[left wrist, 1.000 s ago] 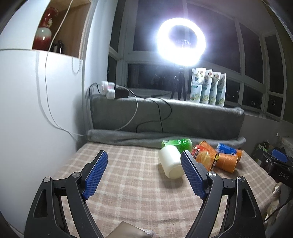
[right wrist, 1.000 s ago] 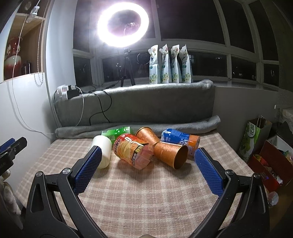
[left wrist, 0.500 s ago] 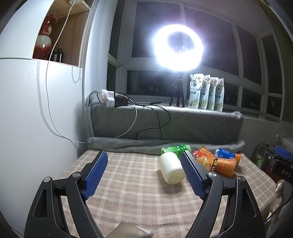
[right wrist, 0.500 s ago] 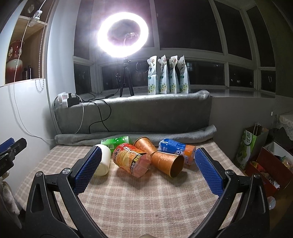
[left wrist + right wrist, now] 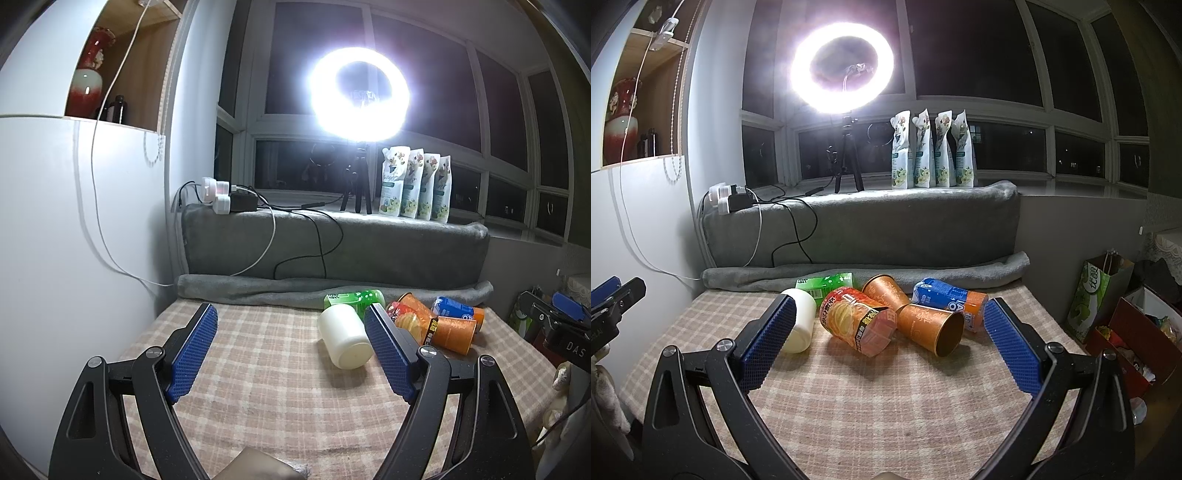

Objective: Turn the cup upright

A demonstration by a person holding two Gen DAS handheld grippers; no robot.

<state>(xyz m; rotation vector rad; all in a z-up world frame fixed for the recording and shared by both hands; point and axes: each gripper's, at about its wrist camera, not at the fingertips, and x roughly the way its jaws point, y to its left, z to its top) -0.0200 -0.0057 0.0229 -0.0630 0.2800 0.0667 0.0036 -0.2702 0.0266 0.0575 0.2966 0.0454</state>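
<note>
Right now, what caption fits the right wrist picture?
Open right gripper faces tipped-over cups on checked cloth.

The left wrist camera sat low over the near left part of the checked tablecloth (image 5: pixel 258 369), looking forward between its own blue pads (image 5: pixel 192 350) toward the window and ring light (image 5: pixel 360 94). It faced slightly rightward, so the white cup (image 5: pixel 345 339) lay right of centre and fairly near. The right wrist camera looked from the near edge, further right, straight at the pile of cups, with the orange cup (image 5: pixel 932 326) near centre. Both views shared the white cup (image 5: pixel 801 319), the tablecloth (image 5: pixel 886 398), the grey cushion (image 5: pixel 886 229), the ring light (image 5: pixel 842 66) and the four pouches (image 5: pixel 932 151). Each camera caught the other gripper at its frame edge.
</note>
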